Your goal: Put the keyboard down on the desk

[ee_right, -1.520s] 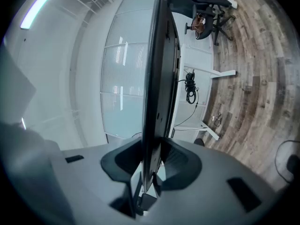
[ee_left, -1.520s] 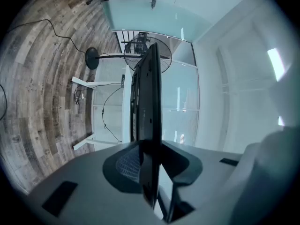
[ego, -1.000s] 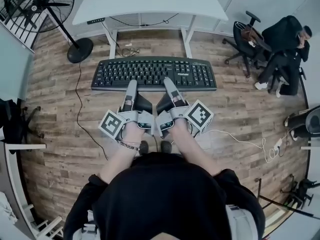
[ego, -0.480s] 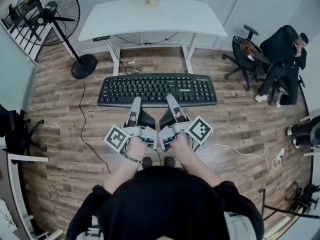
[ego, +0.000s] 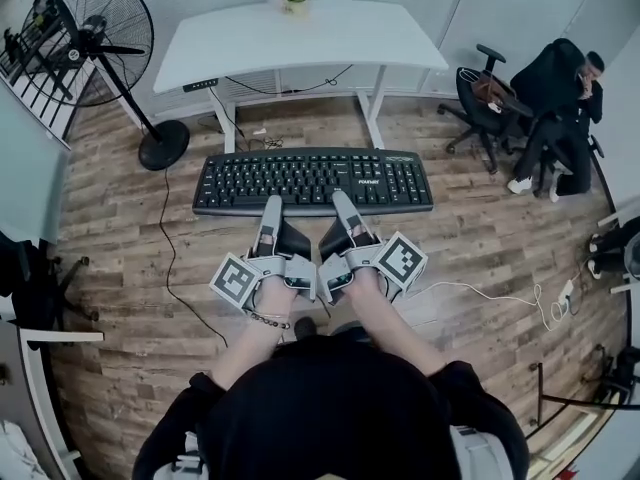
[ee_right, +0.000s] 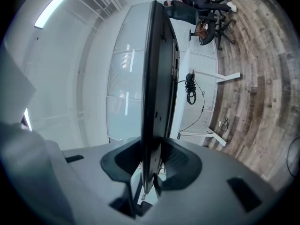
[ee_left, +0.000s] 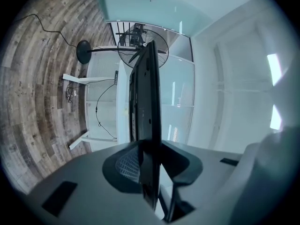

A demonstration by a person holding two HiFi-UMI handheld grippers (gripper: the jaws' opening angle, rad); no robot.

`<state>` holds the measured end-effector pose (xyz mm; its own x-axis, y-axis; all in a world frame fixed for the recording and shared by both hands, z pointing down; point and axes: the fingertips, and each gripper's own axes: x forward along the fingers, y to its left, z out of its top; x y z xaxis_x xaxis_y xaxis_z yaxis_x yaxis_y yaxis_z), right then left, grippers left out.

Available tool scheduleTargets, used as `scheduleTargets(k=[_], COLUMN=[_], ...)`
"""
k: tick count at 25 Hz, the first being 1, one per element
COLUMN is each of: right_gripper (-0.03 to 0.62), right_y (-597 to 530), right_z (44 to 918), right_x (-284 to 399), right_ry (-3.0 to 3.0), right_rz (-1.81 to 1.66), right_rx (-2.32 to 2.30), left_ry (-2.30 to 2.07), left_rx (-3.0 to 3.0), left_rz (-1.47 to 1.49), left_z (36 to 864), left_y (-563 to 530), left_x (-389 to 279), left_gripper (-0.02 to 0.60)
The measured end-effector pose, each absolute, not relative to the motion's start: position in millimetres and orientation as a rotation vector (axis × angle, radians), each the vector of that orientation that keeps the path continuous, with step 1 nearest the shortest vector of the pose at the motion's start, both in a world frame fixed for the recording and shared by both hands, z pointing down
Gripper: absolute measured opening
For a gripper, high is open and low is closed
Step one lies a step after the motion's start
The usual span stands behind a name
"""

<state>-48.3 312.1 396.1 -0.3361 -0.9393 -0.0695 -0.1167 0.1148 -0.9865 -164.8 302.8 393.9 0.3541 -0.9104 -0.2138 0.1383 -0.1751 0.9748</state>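
Keyboard mid-air over floor, near edge pinched by left gripper & right gripper, carry step; next: fwd to desk at 12 o'clock, lower flat.

keyboard in front of the desk, fan to the desk's left, chair to its right

Keyboard edge-on in right gripper
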Motion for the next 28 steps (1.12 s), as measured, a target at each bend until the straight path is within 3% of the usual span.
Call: scheduleTargets(k=[18,28], right_gripper=[0.114,0.114], right_y=[297.8,190.2], right_z=[396.6,384.8], right_x=[-42.1,2.8], right_ry=[1.656,1.678], right_rz=[-1.231,-1.225], right_rx=[-1.013,-1.005], left_ry=[-0.716,-0.738], left_rx=[1.49,1.468], left_rz=[-1.155,-1.154], left_z=[396.8,393.3], left_y=[290.9,187.4], left_x=[-158.4,-112.8], left_gripper=[0.114,0.115])
